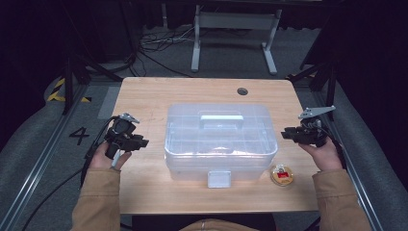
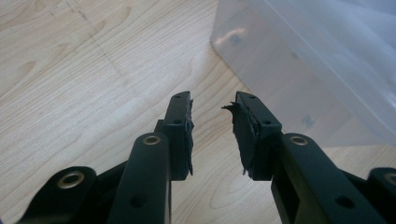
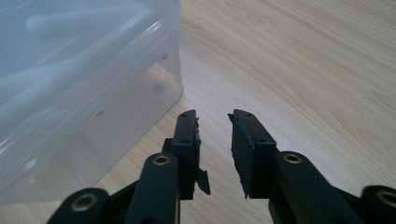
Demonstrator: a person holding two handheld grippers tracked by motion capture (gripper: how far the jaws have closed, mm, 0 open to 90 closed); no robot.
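A clear plastic storage box (image 1: 192,144) with a closed lid, a top handle (image 1: 221,118) and a white front latch (image 1: 219,179) stands in the middle of the wooden table (image 1: 144,96). My left gripper (image 1: 143,143) is held just left of the box, pointing at it, jaws apart with nothing between them. In the left gripper view the gripper (image 2: 212,100) hovers over bare wood, the box's corner (image 2: 303,60) ahead to the right. My right gripper (image 1: 285,133) sits just right of the box, also open and empty. In the right gripper view its fingertips (image 3: 212,116) are near the box wall (image 3: 84,93).
A small round disc with a red centre (image 1: 281,174) lies on the table at the box's front right corner. A cable hole (image 1: 242,91) is at the table's far edge. Metal rails and a desk frame (image 1: 235,29) stand on the floor beyond.
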